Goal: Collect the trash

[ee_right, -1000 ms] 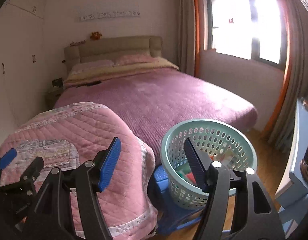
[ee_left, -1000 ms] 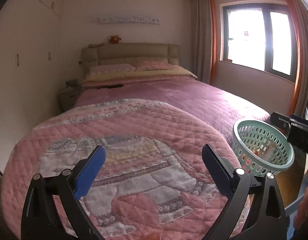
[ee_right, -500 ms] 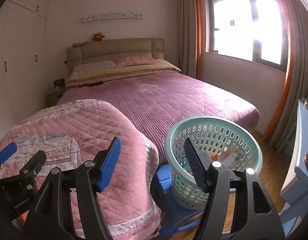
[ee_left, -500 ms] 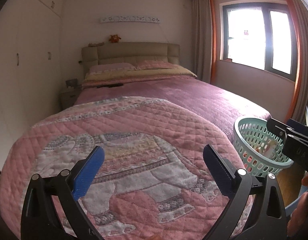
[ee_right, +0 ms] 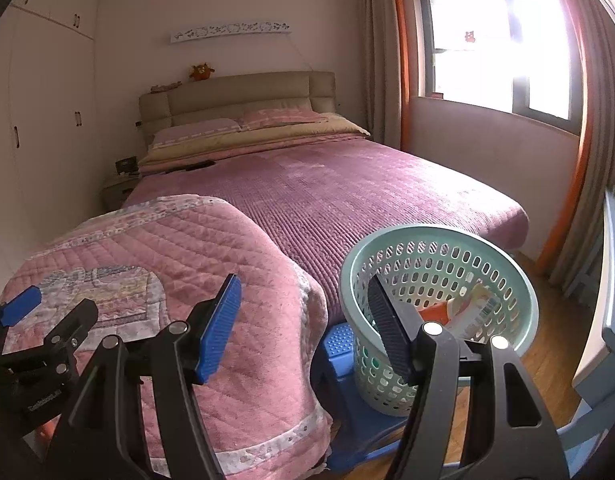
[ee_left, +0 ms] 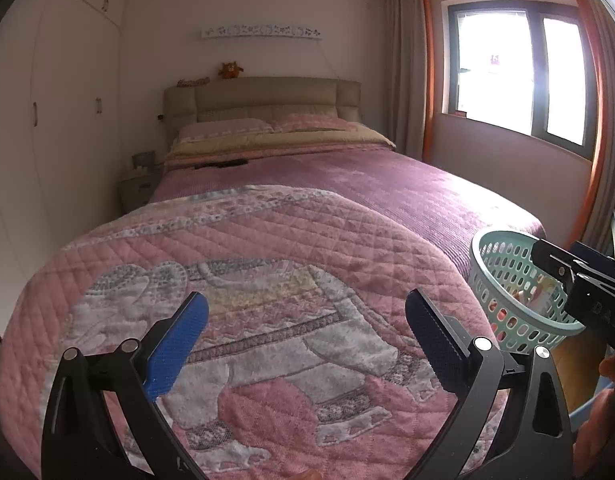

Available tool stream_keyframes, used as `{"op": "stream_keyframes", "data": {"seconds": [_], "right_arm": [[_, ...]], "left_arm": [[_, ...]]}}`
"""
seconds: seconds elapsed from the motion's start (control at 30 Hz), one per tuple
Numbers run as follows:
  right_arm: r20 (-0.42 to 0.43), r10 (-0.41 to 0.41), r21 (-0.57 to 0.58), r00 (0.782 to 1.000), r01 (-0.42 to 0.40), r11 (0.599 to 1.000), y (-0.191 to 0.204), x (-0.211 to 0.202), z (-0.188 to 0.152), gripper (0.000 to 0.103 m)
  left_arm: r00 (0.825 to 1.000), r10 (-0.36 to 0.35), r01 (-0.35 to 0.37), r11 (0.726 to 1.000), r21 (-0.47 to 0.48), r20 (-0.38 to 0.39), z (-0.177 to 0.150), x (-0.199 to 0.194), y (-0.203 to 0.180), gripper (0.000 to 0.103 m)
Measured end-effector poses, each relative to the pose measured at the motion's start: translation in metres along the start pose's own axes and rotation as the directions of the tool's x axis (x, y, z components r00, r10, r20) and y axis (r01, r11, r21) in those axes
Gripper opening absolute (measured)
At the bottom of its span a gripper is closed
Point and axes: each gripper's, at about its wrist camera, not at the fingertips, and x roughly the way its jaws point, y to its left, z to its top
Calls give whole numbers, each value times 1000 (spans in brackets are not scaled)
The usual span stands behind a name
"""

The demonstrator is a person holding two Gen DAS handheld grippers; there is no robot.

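Left gripper jaws spread, empty, over quilt | right gripper jaws spread, empty | basket lies right, nearer right gripper | no loose trash visible.

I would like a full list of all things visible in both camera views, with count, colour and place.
basket: 1, mint green, on the blue stool beside the bed's foot
trash: several pieces, red and white, inside the basket
blue stool: 1, blue, under the basket
quilt: 1, pink with elephant pattern, draped in front of the bed
bed: 1, purple cover, beige headboard, centre
pillows: 2, pink, at the headboard
plush toy: 1, orange, on the headboard
wardrobe: 1, white, left wall
nightstand: 1, pale, left of the bed
window: 1, dark frame, right wall
curtains: grey and orange, beside the window
left claw: 1, black with blue pads, open, empty
right claw: 1, same, open, empty
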Motion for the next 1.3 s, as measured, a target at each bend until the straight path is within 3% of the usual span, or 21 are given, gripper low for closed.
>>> {"op": "stream_keyframes", "data": {"seconds": [1.3], "right_arm": [[-20, 13, 0, 1000, -13, 1000, 9, 3, -5, 62]], "left_arm": [[1000, 8, -8, 1000, -8, -4, 0, -2, -1, 96]]}}
